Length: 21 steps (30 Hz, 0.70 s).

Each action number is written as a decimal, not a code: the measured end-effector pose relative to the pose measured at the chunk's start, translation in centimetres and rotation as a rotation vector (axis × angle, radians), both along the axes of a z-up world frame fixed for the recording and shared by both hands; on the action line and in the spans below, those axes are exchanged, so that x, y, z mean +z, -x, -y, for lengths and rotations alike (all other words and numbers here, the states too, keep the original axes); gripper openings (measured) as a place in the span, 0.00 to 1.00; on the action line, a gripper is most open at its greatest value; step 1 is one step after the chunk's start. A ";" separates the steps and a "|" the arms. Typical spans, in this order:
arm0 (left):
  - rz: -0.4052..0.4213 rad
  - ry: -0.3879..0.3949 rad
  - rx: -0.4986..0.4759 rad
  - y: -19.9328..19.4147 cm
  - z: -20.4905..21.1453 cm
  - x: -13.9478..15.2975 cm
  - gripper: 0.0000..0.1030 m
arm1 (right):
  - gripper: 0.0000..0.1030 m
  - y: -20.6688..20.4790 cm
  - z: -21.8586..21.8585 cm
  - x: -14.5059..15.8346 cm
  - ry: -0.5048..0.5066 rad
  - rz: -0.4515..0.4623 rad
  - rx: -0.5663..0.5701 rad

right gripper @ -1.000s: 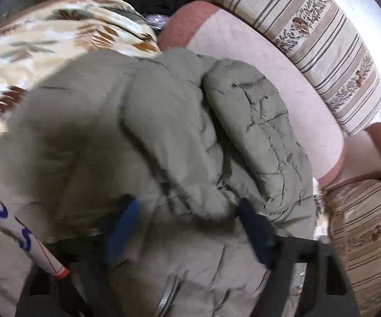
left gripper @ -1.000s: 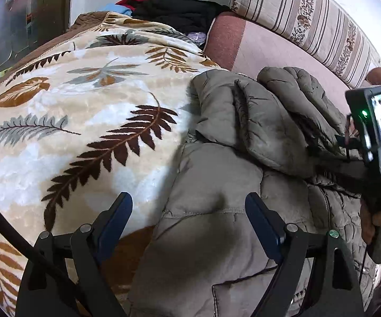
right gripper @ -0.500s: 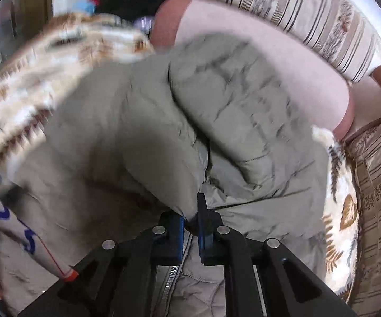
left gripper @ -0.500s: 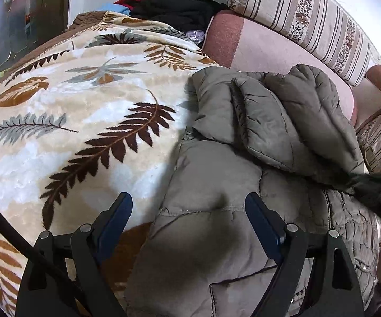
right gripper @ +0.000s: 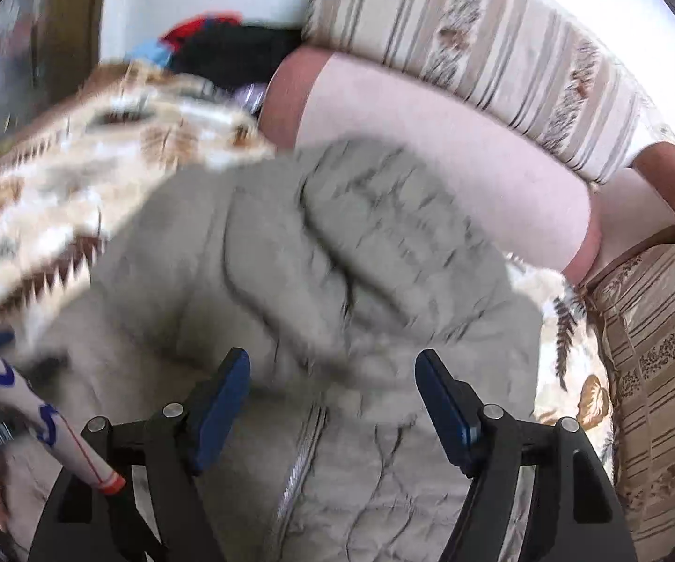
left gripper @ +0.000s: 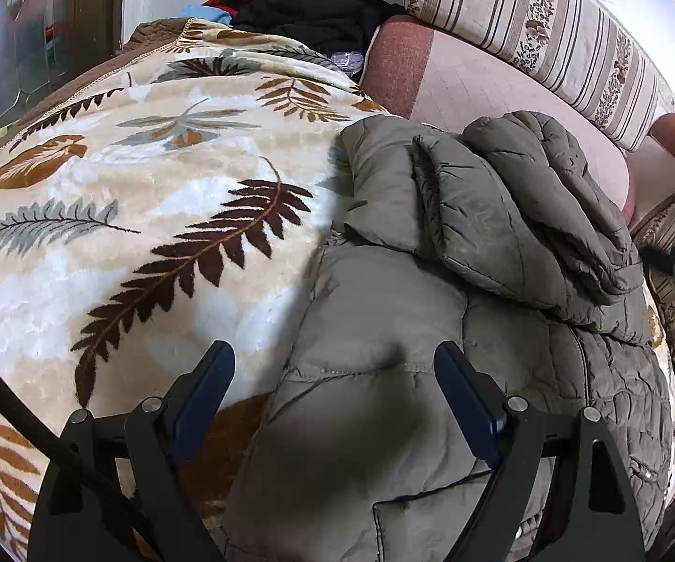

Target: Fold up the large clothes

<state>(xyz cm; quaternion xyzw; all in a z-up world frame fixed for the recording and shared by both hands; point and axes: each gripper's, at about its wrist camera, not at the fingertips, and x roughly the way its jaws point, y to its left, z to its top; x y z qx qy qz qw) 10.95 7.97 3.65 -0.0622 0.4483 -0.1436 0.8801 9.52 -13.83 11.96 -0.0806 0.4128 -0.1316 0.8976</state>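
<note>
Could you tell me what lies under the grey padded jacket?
The grey padded jacket lies on a leaf-patterned blanket, which shows to its left. What the blanket covers under the jacket is hidden.

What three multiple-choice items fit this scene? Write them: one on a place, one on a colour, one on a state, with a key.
1. Where does the padded jacket lie?
A. on the leaf-print blanket
B. on the floor
C. on a hanger

2. What colour are the pads of the left tool?
A. red
B. blue
C. yellow

3. How do the jaws of the right tool stand?
A. clamped on the jacket
B. shut on nothing
C. apart, opening, gripping nothing

Key: 1 A, the blanket shows under and beside the jacket; 2 B, both pads are dark blue; 3 C, the pads stand wide over the jacket, pressing on no fabric.
</note>
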 end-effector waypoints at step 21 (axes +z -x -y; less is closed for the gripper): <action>-0.003 -0.035 -0.003 -0.1 0.2 -0.5 0.84 | 0.70 1.5 0.8 -4.4 -0.115 -0.101 -0.095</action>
